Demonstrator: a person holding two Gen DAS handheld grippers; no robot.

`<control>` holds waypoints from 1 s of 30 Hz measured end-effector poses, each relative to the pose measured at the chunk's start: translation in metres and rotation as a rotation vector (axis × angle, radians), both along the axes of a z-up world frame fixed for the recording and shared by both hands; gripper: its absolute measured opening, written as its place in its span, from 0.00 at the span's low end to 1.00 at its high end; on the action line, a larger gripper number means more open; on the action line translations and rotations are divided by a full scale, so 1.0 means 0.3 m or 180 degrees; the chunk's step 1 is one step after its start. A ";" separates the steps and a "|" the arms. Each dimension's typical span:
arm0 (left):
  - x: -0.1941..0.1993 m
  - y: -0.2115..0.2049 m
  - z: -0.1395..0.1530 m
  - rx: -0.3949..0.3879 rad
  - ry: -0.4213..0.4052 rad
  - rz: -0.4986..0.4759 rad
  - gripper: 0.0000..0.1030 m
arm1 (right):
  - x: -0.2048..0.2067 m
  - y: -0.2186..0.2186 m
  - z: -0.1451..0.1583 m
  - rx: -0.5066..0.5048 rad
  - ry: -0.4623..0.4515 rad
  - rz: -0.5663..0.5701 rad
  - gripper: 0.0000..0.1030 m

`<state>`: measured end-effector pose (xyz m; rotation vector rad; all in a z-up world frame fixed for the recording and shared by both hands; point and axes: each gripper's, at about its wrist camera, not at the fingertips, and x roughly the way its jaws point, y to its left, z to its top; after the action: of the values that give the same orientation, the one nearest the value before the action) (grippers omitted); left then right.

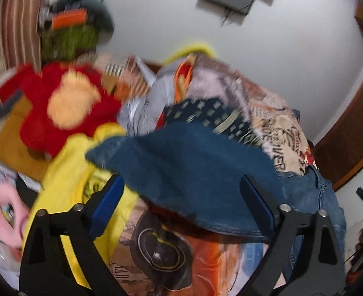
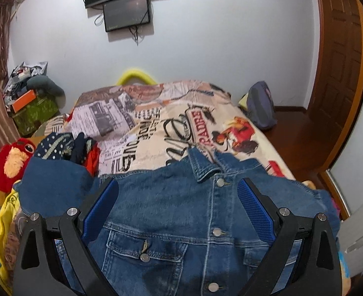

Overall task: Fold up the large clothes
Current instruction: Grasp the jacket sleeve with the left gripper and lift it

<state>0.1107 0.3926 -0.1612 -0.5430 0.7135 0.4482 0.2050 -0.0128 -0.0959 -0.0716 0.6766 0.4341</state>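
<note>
A blue denim jacket (image 2: 181, 212) lies front up on the bed, collar toward the far wall, buttons down its middle. My right gripper (image 2: 179, 197) is open and hovers over its chest, fingers either side of the button line. In the blurred left wrist view, the jacket's sleeve (image 1: 181, 167) spreads between the fingers of my left gripper (image 1: 181, 192), which is open; the pads do not press on it. The sleeve also shows at the left in the right wrist view (image 2: 55, 182).
A printed bedspread (image 2: 156, 128) covers the bed. A yellow garment (image 1: 77, 185), a red plush toy (image 1: 65, 108) and a pile of clothes (image 1: 201, 93) lie to the left. A wooden door (image 2: 339, 74) and a backpack (image 2: 260, 108) are at the right.
</note>
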 end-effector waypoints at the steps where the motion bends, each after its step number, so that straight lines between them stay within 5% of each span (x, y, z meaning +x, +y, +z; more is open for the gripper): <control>1: 0.008 0.028 -0.042 -0.0114 0.0064 0.0034 0.90 | 0.012 0.007 -0.010 -0.0011 0.0030 0.0006 0.93; 10: 0.046 0.196 -0.292 -0.1410 -0.0169 0.0182 0.71 | 0.054 0.052 -0.081 -0.0173 0.0177 0.0036 0.93; 14: 0.057 0.270 -0.344 -0.1371 -0.0088 0.0514 0.57 | 0.068 0.054 -0.098 -0.0188 0.0218 0.0025 0.93; 19: 0.098 0.351 -0.423 -0.1520 0.0007 0.0742 0.52 | 0.073 0.062 -0.103 -0.0223 0.0221 0.0015 0.93; 26: 0.152 0.346 -0.361 -0.0711 0.0346 0.0869 0.07 | 0.051 0.055 -0.068 -0.0273 0.0108 0.0001 0.93; 30: 0.152 0.289 -0.191 -0.0130 0.0298 0.0787 0.03 | 0.037 0.039 -0.034 -0.0300 0.0026 -0.0013 0.93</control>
<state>0.1562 0.4793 -0.2187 -0.6554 0.7496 0.6941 0.2162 -0.0011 -0.1060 -0.1577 0.7049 0.3988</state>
